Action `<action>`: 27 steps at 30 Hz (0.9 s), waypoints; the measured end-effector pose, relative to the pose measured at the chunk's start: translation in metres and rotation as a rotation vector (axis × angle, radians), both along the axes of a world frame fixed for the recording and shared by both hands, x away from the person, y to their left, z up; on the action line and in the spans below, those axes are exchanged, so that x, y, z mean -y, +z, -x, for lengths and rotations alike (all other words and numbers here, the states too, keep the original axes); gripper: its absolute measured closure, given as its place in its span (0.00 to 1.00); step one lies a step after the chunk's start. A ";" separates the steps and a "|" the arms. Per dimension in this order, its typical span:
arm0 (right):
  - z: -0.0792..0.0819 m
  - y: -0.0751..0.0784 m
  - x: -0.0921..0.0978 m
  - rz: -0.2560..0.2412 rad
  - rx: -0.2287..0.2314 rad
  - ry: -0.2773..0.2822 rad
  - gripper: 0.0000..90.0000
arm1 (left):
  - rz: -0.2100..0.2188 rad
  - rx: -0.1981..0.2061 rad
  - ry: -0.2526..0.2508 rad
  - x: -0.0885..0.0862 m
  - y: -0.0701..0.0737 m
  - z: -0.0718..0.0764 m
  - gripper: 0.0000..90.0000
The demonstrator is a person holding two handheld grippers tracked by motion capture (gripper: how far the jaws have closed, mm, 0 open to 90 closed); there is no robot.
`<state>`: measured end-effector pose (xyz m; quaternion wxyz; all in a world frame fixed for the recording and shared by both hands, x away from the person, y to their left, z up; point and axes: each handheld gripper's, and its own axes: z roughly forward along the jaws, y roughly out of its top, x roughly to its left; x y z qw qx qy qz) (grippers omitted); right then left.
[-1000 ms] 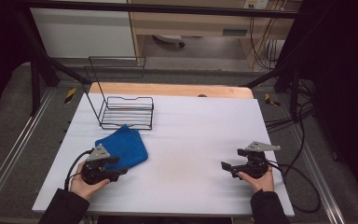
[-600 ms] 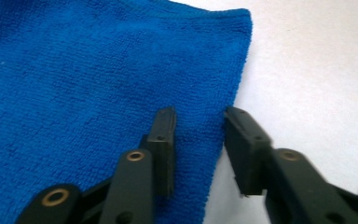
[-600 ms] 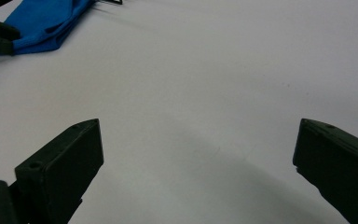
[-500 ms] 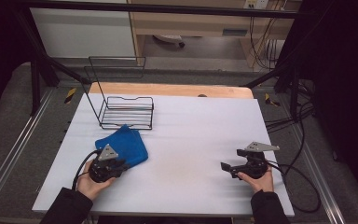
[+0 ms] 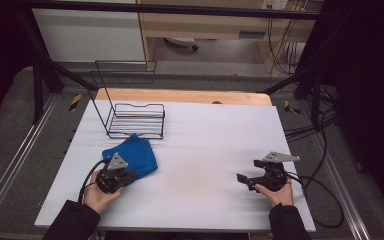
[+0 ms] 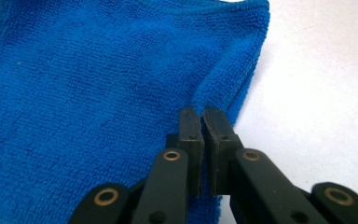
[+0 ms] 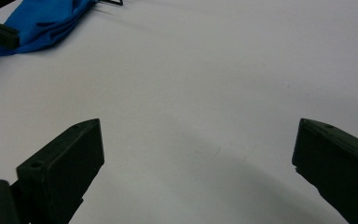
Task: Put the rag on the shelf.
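Covering the table, a white sheet carries a black wire rack at eleven o'clock. Just below it lies a blue cloth, at nine o'clock. My left gripper pinches its near edge, jaws together; my right gripper, at four o'clock, sits jaws apart.
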<state>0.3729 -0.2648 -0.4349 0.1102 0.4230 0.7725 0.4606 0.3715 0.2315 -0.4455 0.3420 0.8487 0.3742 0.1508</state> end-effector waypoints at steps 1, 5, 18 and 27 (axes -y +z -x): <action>0.000 0.000 0.000 0.001 -0.001 0.000 0.03 | 0.006 -0.005 0.000 -0.001 0.000 0.000 0.97; 0.000 0.000 -0.001 0.005 0.000 0.003 0.03 | 0.021 -0.015 -0.005 -0.004 0.003 0.001 0.97; 0.000 0.001 -0.001 0.003 0.001 0.007 0.03 | 0.029 -0.024 -0.039 -0.012 0.012 0.013 0.98; -0.001 0.001 -0.004 0.007 -0.003 0.012 0.03 | 0.071 0.007 -0.021 0.005 0.008 0.008 0.73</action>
